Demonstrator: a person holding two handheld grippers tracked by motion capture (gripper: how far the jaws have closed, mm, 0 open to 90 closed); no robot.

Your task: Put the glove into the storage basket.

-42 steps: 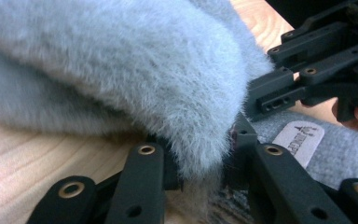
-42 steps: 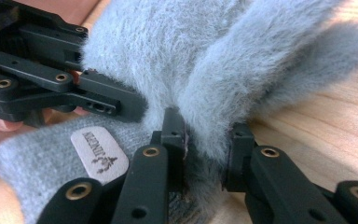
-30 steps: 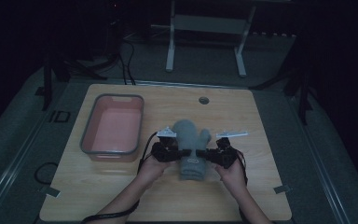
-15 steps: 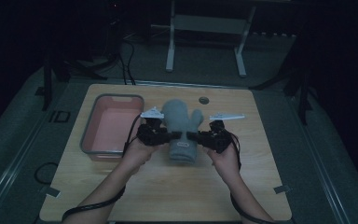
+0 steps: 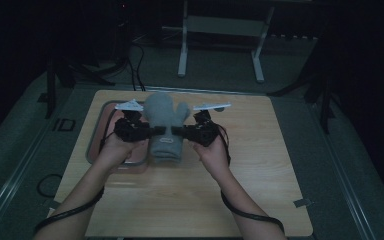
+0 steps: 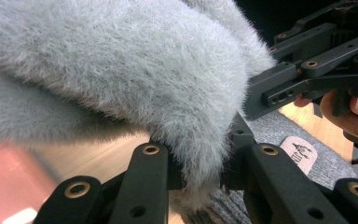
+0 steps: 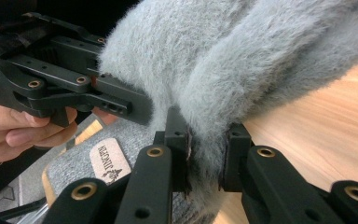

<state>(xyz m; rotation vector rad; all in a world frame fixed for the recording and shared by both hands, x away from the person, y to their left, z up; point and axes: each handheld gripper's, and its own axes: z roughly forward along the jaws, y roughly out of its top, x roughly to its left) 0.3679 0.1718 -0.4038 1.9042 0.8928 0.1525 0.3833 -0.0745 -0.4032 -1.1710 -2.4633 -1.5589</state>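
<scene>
High view: grey fuzzy mitten [image 5: 166,125] held up between left gripper [image 5: 152,132] and right gripper [image 5: 179,132], each pinching one side near the cuff, above the wooden table [image 5: 260,180] and just right of the pink tray [image 5: 139,156]; knit cuff with a label hangs toward the person. Dark room, metal stand legs [image 5: 220,45] behind, cables on grey floor. Left gripper view: left gripper's jaws pressed together on fur edge of mitten [image 6: 121,70], right gripper opposite. Right gripper view: right gripper's jaws clamped on mitten [image 7: 242,60] fur, cuff label [image 7: 108,161] below. Judgement: keep both pinches level and equally tensioned, since fur is thick and may slip; probably carrying toward tray.
</scene>
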